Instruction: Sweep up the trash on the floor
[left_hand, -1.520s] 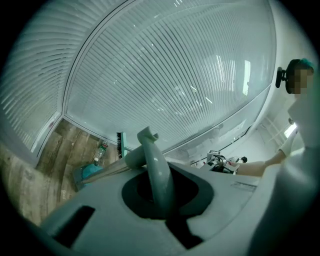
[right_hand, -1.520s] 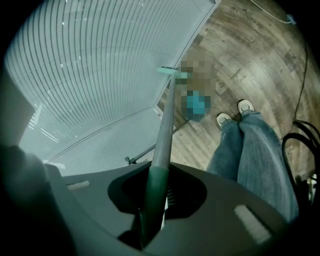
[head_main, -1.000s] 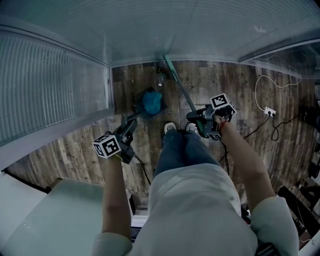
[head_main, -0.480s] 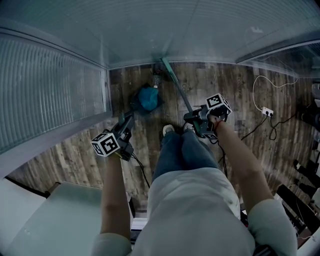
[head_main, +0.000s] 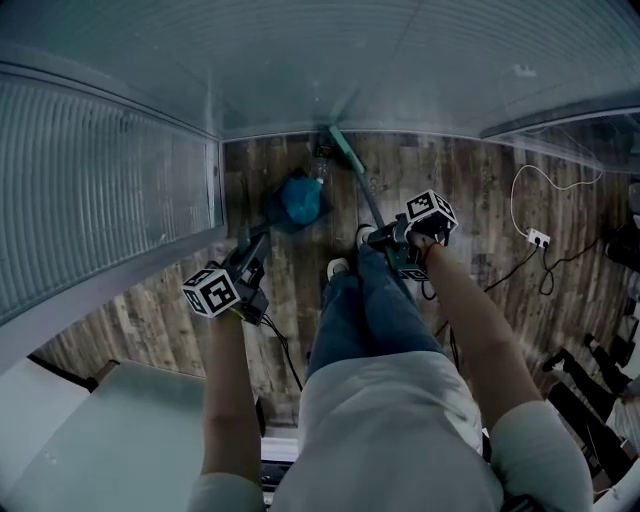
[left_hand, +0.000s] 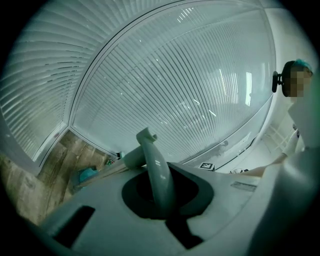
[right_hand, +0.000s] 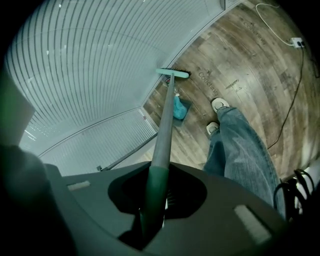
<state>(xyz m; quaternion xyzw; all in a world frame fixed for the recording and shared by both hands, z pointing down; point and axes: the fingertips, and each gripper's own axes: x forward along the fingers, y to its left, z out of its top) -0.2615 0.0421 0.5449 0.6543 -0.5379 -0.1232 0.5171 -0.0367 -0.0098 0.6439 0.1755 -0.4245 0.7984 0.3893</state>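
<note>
Two tongs clenched: left tongs (head_main: 252, 263) on the dustpan handle (left_hand: 156, 172), right tongs (head_main: 388, 238) on the broom pole (right_hand: 163, 134).

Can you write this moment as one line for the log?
left gripper: shut on dustpan handle | right gripper: shut on broom handle | broom head: by glass wall corner | dustpan: beside it

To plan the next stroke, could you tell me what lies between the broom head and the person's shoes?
The teal dustpan, slightly left of the line from broom head to shoes; the head view shows it best.
</note>
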